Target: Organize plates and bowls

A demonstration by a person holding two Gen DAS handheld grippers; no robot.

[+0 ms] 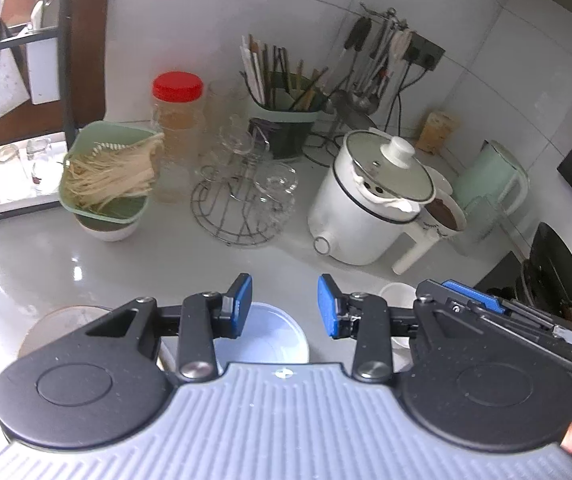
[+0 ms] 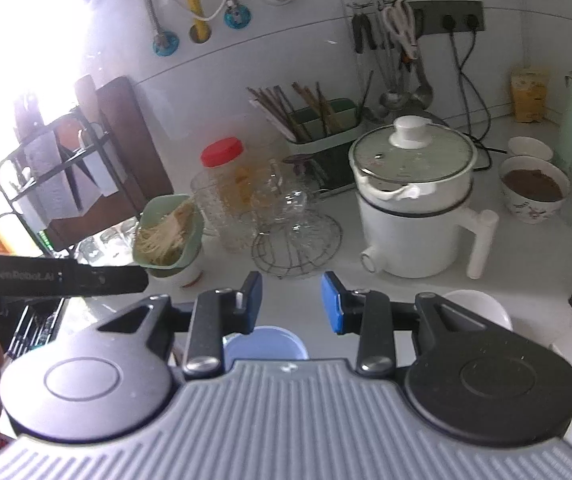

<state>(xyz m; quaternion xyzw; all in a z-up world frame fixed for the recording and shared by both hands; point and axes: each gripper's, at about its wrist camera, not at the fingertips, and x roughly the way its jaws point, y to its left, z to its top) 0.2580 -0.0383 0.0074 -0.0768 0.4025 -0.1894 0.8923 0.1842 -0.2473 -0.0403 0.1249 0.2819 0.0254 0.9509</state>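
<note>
My left gripper (image 1: 285,305) hangs open above the counter with nothing between its blue pads. Under it sits a pale blue bowl (image 1: 270,340), partly hidden by the gripper body. A small white bowl (image 1: 396,294) lies to its right, and a grey round plate (image 1: 68,320) peeks out at the left. My right gripper (image 2: 292,301) is also open and empty above the same blue bowl (image 2: 264,344), with a white bowl (image 2: 480,310) at its right. The left gripper's black body crosses the left side of the right wrist view.
At the back stand a green dish of noodles (image 1: 106,176) on a white bowl, a red-lidded jar (image 1: 177,120), a wire rack with glasses (image 1: 242,200), a white electric pot (image 1: 370,204), a bowl of brown powder (image 2: 534,190), a green kettle (image 1: 490,184) and a utensil holder (image 1: 286,120). A black pan (image 1: 558,276) sits far right.
</note>
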